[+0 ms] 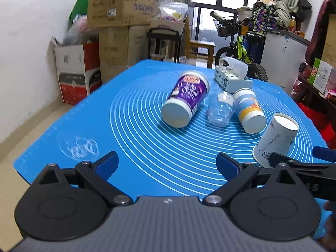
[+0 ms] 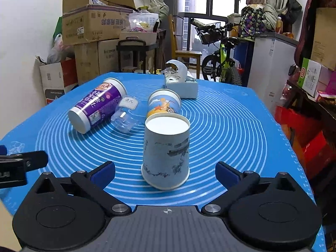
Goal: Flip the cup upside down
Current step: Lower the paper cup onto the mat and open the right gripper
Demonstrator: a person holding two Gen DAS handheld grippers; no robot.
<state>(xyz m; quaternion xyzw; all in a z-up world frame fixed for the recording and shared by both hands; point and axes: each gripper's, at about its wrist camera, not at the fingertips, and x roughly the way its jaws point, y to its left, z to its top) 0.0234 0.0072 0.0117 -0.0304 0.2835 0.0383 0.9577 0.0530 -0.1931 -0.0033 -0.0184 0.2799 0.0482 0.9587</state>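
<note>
Upside down already, the white paper cup [image 2: 166, 147] stands mouth-down on the blue silicone mat [image 2: 231, 126], base up, near the mat's near edge; it sits between the right gripper [image 2: 165, 173]'s two blue-padded fingers, which are spread wide and touch nothing. Faint grey-blue ink drawing and tiny print run round its wall, too small to read. From the left wrist view the same paper cup [image 1: 275, 138] appears toward the mat's right edge, leaning in the fisheye, with the right gripper's black finger just in front of its rim.

Four cups lie or stand on the mat in all. A purple-labelled plastic cup [image 2: 97, 105] with white rim and white base lies on its side toward the left edge, Chinese characters on its wrap that I cannot make out. Touching it is a clear plastic cup [image 2: 126, 115], also on its side, bearing a small white sticker with two characters. Behind the paper cup lies a cup with a sky, starfish and orange-band print [image 2: 163, 104], its base pointing at the camera. At the far edge rests a white and blue tissue pack [image 2: 180, 86] with its flap raised.

White concentric rings are printed on the mat. The left gripper [image 1: 167, 164] hovers over the near edge, jaws wide apart and empty.
</note>
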